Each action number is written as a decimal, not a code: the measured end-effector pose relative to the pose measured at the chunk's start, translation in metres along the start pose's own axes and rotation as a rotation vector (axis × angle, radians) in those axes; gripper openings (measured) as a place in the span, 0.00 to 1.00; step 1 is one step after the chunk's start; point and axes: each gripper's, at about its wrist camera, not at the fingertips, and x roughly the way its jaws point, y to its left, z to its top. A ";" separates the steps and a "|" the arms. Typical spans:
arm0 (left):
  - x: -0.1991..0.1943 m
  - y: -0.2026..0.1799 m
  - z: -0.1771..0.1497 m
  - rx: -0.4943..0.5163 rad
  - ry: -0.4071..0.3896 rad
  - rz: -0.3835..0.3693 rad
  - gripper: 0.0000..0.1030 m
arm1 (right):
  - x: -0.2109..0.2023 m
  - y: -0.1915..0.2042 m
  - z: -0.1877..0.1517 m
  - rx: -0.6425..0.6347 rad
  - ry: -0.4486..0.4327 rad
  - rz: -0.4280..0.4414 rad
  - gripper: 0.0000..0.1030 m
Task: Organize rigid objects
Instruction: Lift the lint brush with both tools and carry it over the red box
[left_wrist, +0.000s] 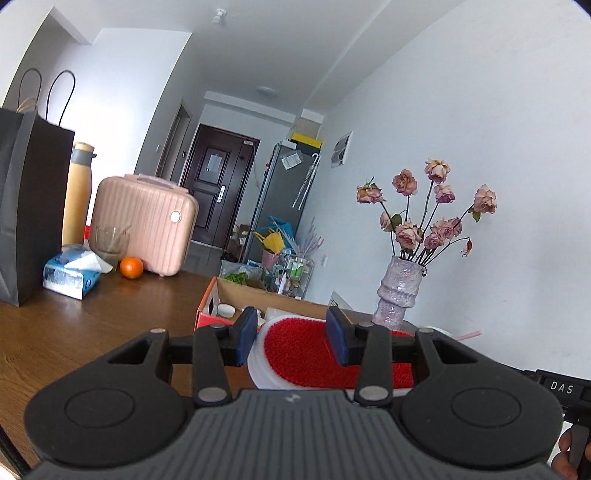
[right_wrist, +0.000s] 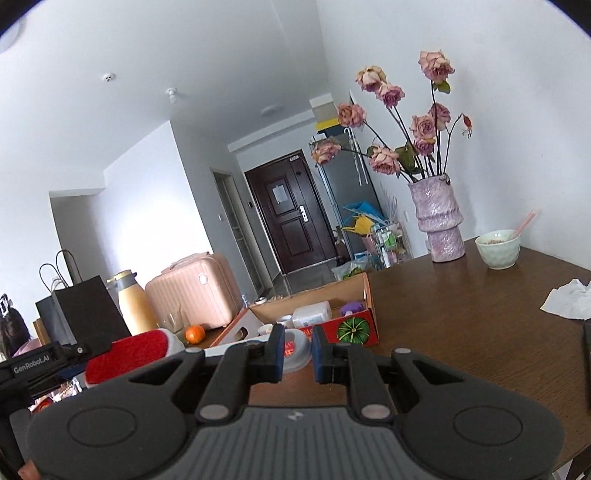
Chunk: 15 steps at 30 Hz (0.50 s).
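My left gripper (left_wrist: 291, 336) is shut on a white brush with a red pad (left_wrist: 295, 350), held just in front of an open cardboard box (left_wrist: 255, 295) on the wooden table. The same brush (right_wrist: 129, 354) shows at the left of the right wrist view, above the table. The box (right_wrist: 354, 325) holds a white bottle (right_wrist: 312, 314) and several small items. My right gripper (right_wrist: 298, 354) is partly open and empty, close to the box's near side, with a clear container (right_wrist: 295, 350) between and beyond its fingers.
On the table stand a purple vase of dried roses (right_wrist: 439, 221), a green bowl (right_wrist: 496, 247), a crumpled tissue (right_wrist: 569, 299), a pink case (left_wrist: 144, 225), an orange (left_wrist: 131, 267), a glass (left_wrist: 110, 243), a tissue pack (left_wrist: 72, 275), a yellow flask (left_wrist: 77, 195) and a black bag (left_wrist: 29, 206).
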 end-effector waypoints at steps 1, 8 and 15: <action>0.000 -0.001 0.002 0.003 -0.006 0.000 0.39 | 0.000 0.001 0.001 -0.005 -0.002 0.000 0.15; 0.014 0.003 0.017 0.010 -0.033 -0.010 0.39 | 0.011 0.005 0.012 -0.012 -0.016 0.005 0.15; 0.054 -0.003 0.064 0.040 -0.103 -0.019 0.41 | 0.049 0.011 0.056 -0.042 -0.084 0.018 0.15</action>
